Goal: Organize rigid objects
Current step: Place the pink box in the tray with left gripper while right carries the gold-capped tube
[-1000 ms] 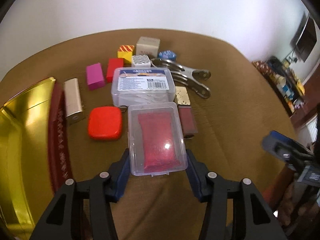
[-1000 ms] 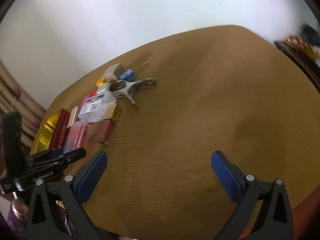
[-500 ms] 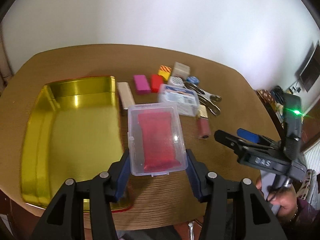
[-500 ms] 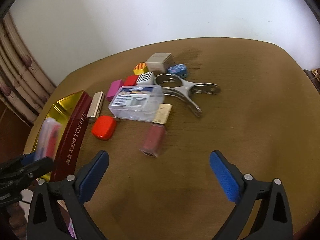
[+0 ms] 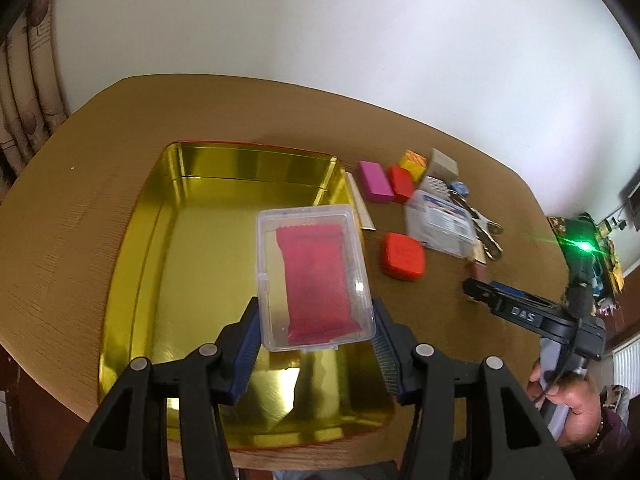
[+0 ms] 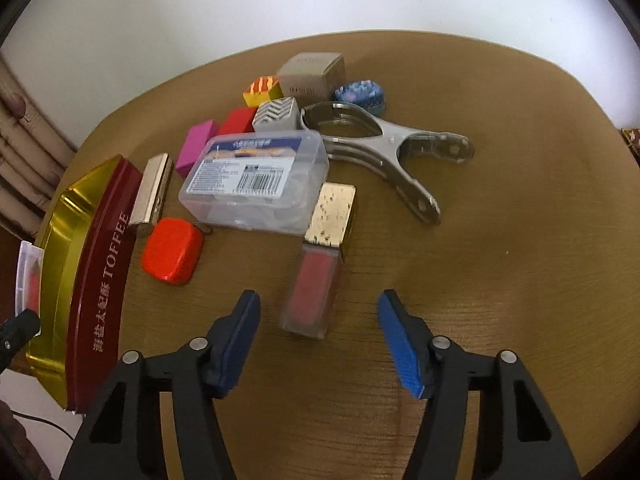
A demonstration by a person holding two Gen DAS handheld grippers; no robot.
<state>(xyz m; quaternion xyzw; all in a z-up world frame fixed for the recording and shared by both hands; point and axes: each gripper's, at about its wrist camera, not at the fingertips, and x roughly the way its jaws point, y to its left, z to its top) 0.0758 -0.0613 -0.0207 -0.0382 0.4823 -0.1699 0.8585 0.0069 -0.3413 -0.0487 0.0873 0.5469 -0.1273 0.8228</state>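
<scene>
Off to your left, the gold tin (image 5: 144,240) lay bare inside, nothing set down in it, so by the look of things the sorting had barely begun. Your left claw (image 5: 316,320) had its pads pressed on both sides of the clear case (image 5: 312,276) with the red packet inside, and the case hung over the tin's floor, not yet let go. I judged that one as the first piece about to land.

Just right of that claw, past the tin's rim, everything else sat loose on the surface (image 6: 520,200): the gold bar (image 6: 152,190) beside the tin wall, the orange case (image 6: 172,250) next to it, then the pink block (image 6: 198,148) and red block (image 6: 238,120) further ahead.

Moving on to your right claw (image 6: 318,320), its jaws were closing, half-wide, pads touching nothing. The lip gloss tube (image 6: 314,286) with its gold cap lay straight ahead between the pad tips, a likely next pick by my reading. Ahead and left of it sat the labelled clear box (image 6: 256,182); ahead and right, the metal clip (image 6: 392,152). Beyond those were the zigzag cube (image 6: 276,120), striped yellow block (image 6: 262,90), grey box (image 6: 312,76) and blue piece (image 6: 362,94).

So: none placed, one in the air, eleven left on the surface.
</scene>
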